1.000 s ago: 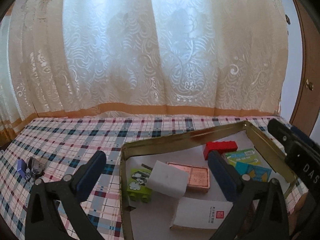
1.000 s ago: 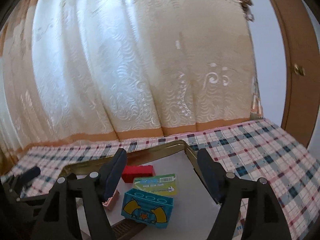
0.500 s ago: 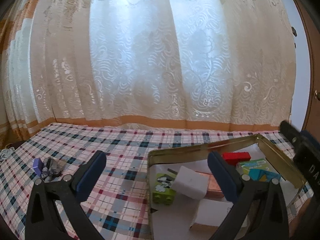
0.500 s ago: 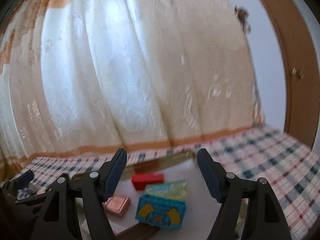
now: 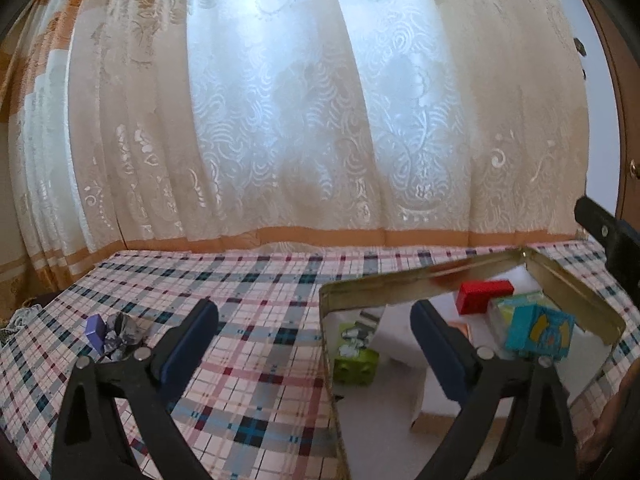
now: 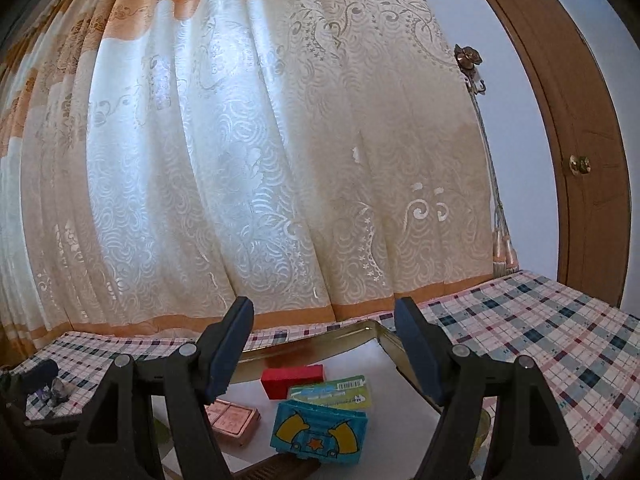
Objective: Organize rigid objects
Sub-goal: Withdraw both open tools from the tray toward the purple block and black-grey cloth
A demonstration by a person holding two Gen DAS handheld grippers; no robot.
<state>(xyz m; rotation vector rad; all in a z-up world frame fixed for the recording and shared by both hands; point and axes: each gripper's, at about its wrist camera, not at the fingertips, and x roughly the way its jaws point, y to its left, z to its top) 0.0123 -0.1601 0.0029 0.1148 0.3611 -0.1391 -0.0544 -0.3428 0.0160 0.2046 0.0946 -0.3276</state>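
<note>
Both jaws apart, empty; blue block [image 6: 319,427] below right gripper [image 6: 324,344], inside tin [image 6: 384,344]

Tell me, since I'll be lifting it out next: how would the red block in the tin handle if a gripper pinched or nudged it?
The red block looks like a hard plastic brick with flat sides, so it would probably stay stiff in a pinch. It lies flat on the tin's smooth floor, so a nudge would likely slide it rather than tip or roll it. It seems light.

Home: lace curtain [image 6: 248,168], plaid tablecloth [image 5: 256,292].
</note>
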